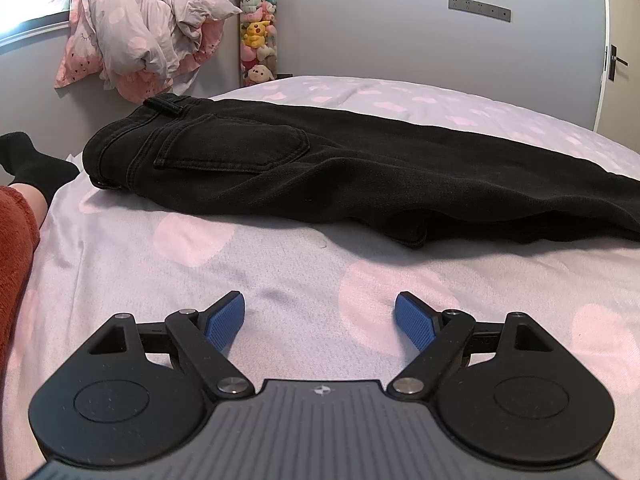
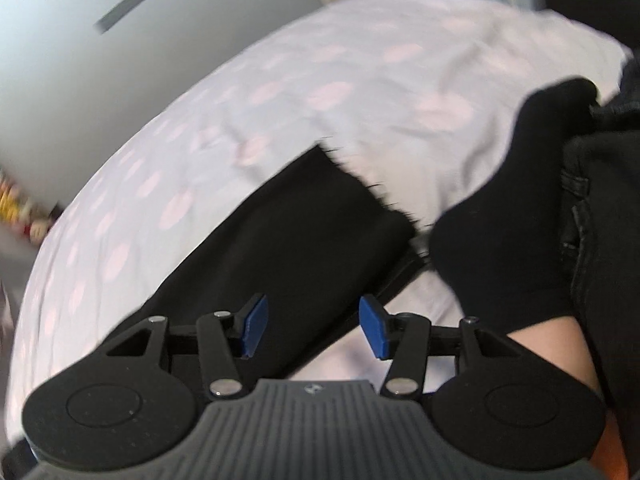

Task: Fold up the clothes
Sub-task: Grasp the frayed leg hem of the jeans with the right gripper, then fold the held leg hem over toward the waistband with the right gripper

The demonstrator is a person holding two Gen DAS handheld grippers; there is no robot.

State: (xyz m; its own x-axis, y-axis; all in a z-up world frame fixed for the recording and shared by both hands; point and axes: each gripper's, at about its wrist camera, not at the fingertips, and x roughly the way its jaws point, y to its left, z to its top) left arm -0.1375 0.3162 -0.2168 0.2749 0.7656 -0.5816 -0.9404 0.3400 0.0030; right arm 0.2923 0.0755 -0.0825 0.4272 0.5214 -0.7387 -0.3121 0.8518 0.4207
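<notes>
Black jeans (image 1: 320,160) lie folded lengthwise across the bed, waistband and back pocket at the left, legs running right. My left gripper (image 1: 320,300) hovers over bare sheet in front of them, jaws wide open and empty. In the blurred right wrist view, my right gripper (image 2: 313,300) is over the lower end of the jeans leg (image 2: 288,232), near its frayed hem (image 2: 348,168). Its blue pads stand apart and nothing is pressed between them.
The bed sheet (image 1: 200,260) is pale lilac with pink spots. A person's foot in a black sock (image 2: 512,208) rests on the bed, right of the hem. Crumpled bedding (image 1: 140,32) and a tube of plush toys (image 1: 258,36) stand at the far wall. A rust-red garment (image 1: 16,248) is at left.
</notes>
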